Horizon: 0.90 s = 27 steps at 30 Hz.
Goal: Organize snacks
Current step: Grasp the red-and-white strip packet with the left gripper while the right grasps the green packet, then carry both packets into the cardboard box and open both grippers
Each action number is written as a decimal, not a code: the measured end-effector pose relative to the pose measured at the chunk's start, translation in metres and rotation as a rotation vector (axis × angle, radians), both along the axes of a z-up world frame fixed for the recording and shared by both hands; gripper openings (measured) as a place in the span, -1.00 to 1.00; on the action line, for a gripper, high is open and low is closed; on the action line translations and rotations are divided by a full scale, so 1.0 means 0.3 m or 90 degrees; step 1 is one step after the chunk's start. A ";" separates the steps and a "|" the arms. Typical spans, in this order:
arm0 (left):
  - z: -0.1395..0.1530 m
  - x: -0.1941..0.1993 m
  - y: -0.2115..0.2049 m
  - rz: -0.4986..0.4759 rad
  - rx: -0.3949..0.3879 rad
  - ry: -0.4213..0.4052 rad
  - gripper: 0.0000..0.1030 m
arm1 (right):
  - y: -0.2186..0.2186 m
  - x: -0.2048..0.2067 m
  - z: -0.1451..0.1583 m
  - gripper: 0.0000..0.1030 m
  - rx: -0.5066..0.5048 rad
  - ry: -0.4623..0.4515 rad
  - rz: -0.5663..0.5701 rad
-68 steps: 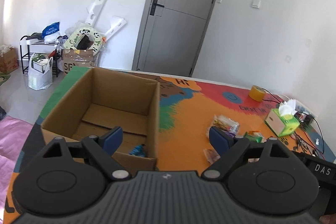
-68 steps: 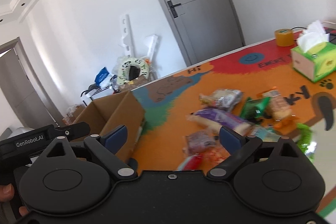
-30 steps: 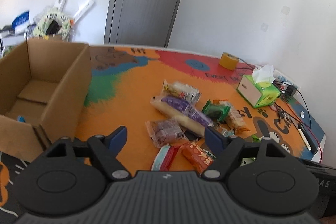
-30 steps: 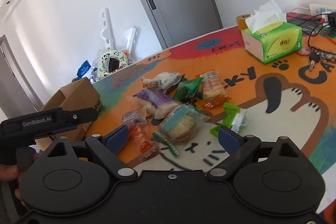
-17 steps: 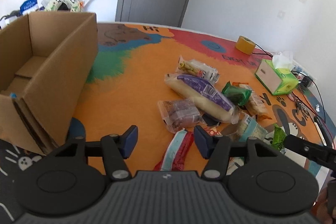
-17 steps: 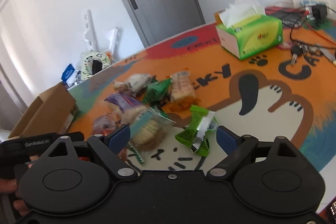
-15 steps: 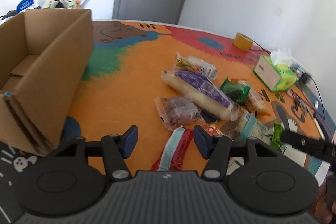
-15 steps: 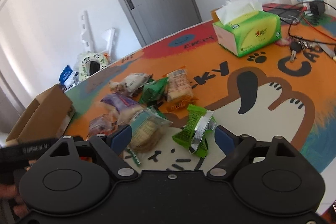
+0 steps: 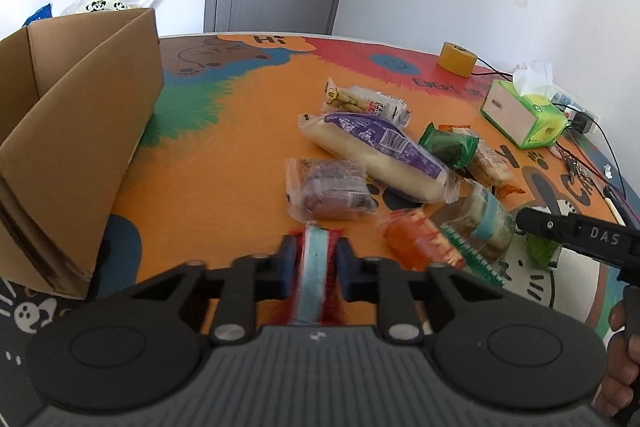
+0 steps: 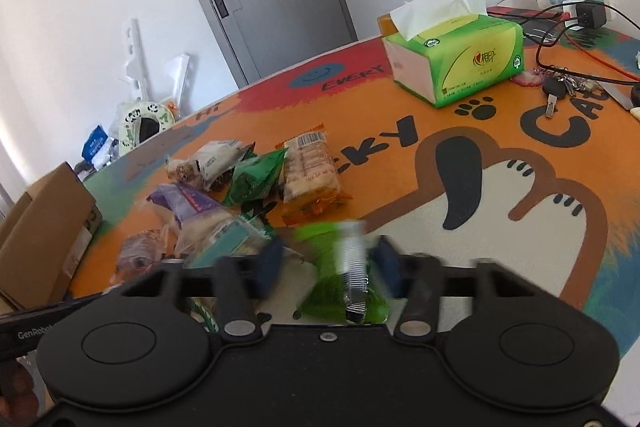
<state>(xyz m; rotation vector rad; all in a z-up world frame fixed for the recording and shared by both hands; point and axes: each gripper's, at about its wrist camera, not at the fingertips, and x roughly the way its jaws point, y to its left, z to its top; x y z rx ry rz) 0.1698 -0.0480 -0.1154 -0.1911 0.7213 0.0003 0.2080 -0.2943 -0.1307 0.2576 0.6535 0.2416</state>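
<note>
Left wrist view shows your left tool (image 9: 312,263) clenched on a red-blue packet (image 9: 314,277), right tool (image 10: 326,265) closing around a green packet (image 10: 340,281), most snacks (image 9: 372,147) unboxed on the bench (image 9: 224,155).

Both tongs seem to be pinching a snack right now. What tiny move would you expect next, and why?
Probably a lift: the left tongs are closed on the red-and-blue packet, and the cardboard box stands open to their left. The right tongs straddle the green packet, blurred.
</note>
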 end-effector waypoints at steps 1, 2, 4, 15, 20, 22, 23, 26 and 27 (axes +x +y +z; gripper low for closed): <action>0.000 -0.004 0.003 -0.001 0.002 -0.002 -0.64 | 0.000 -0.006 -0.001 -0.29 -0.003 -0.003 -0.003; 0.001 -0.008 -0.002 0.002 0.015 -0.003 -0.64 | -0.002 -0.015 -0.001 -0.33 0.002 -0.003 -0.004; 0.003 -0.012 -0.008 0.002 0.017 -0.004 -0.64 | -0.011 -0.028 -0.001 -0.36 0.022 0.001 -0.004; 0.086 -0.062 -0.022 0.005 0.009 -0.049 -0.64 | 0.025 -0.105 0.061 -0.39 0.064 -0.032 0.032; 0.146 -0.088 0.015 0.017 0.012 -0.080 -0.64 | 0.073 -0.123 0.102 -0.39 0.068 -0.054 0.052; 0.175 -0.103 0.036 0.025 0.017 -0.095 -0.64 | 0.095 -0.131 0.119 -0.39 0.071 -0.064 0.060; 0.187 -0.109 0.047 0.027 0.017 -0.100 -0.64 | 0.108 -0.134 0.128 -0.39 0.073 -0.069 0.067; 0.227 -0.131 0.073 0.029 0.020 -0.119 -0.64 | 0.150 -0.146 0.158 -0.39 0.074 -0.082 0.088; 0.239 -0.138 0.081 0.031 0.022 -0.126 -0.64 | 0.164 -0.147 0.168 -0.39 0.076 -0.087 0.097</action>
